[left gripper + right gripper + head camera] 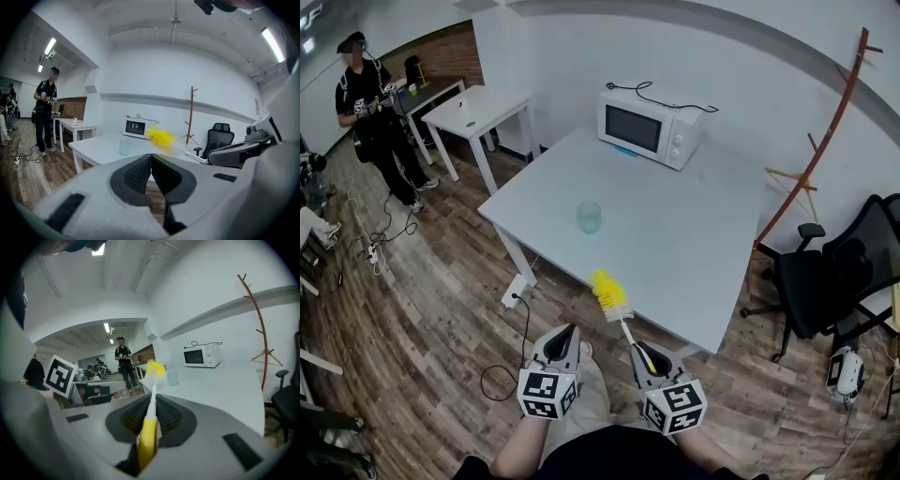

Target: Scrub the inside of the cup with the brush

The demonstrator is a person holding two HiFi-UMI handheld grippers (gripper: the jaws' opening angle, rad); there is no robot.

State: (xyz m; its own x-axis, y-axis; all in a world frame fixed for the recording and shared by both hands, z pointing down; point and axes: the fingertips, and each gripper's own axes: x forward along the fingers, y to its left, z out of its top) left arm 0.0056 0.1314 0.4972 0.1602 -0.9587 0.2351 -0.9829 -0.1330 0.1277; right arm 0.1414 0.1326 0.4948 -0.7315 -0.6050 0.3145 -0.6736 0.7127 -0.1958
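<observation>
A pale translucent cup stands upright near the middle of the white table; it also shows in the left gripper view as the cup and in the right gripper view as the cup. My right gripper is shut on the yellow handle of a brush, whose yellow bristle head reaches over the table's near edge, short of the cup. That brush runs out between the jaws, its head raised. My left gripper is shut and empty, below the table's edge; the left gripper has its pads together.
A white microwave sits at the table's far side. A black office chair and a wooden coat stand are to the right. A person stands at the far left by a second white table. Cables lie on the wooden floor.
</observation>
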